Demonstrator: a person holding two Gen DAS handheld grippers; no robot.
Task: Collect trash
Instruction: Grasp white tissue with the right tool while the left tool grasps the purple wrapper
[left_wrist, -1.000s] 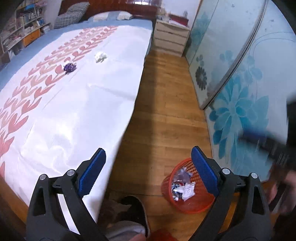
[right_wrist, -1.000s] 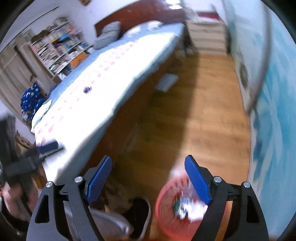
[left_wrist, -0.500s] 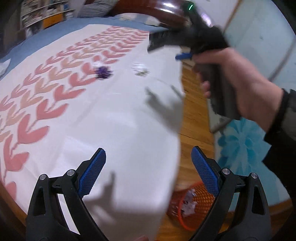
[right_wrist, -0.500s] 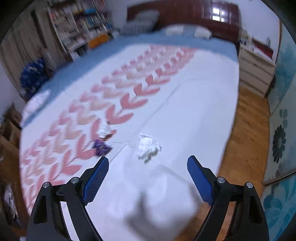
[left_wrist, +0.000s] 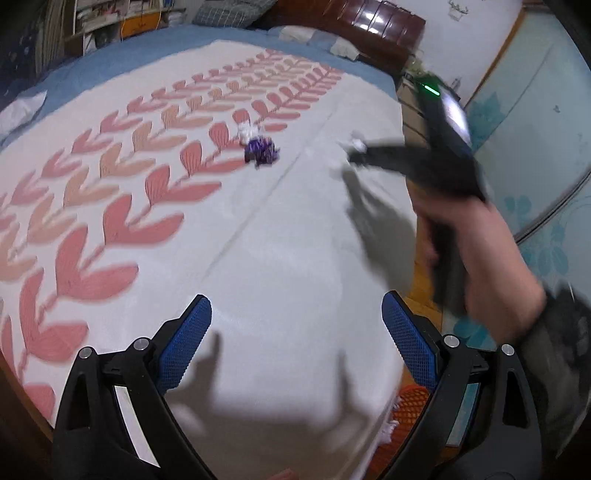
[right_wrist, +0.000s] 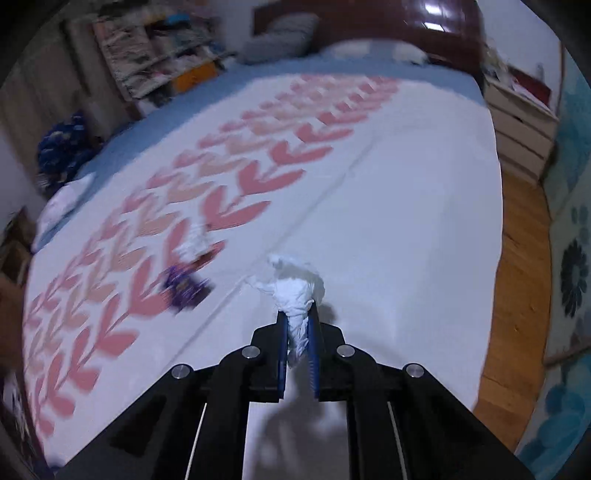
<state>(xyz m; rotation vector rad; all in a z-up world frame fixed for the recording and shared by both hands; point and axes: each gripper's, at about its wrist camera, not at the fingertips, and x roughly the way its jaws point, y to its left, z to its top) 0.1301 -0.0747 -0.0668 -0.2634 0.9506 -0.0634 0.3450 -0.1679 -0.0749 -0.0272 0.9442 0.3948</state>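
- Right wrist view: the right gripper has its blue pads closing on a crumpled white tissue; the wad is pinched between them, its lower end squeezed thin and its upper part bulging past the tips.
- The tissue sits over the white part of the bedspread. Whether it is lifted clear or still touching the cloth, cannot tell.
- Left of it, well apart from the held tissue, a purple wrapper lies on the pink leaf print, with a second white scrap just beyond and touching or nearly touching it. Both blurred.
- Left wrist view: the left gripper has its jaws spread wide with nothing between them, hanging over the near end of the bed.
- Same view shows the person's right hand and the right tool reaching out over the bed, the tissue a small white blur at its tip.
- An orange mesh basket shows at the bed's edge, on the floor, partly hidden by the left gripper's finger. White paper is at its rim; its contents cannot otherwise be read.
- Progress, my judgement: mid-task. One piece is in the grip but not yet binned; two pieces remain on the bed.
- Left to do: carry the tissue to the basket and drop it, then fetch the purple wrapper and the white scrap.
- Other trash outside these views: unknown.
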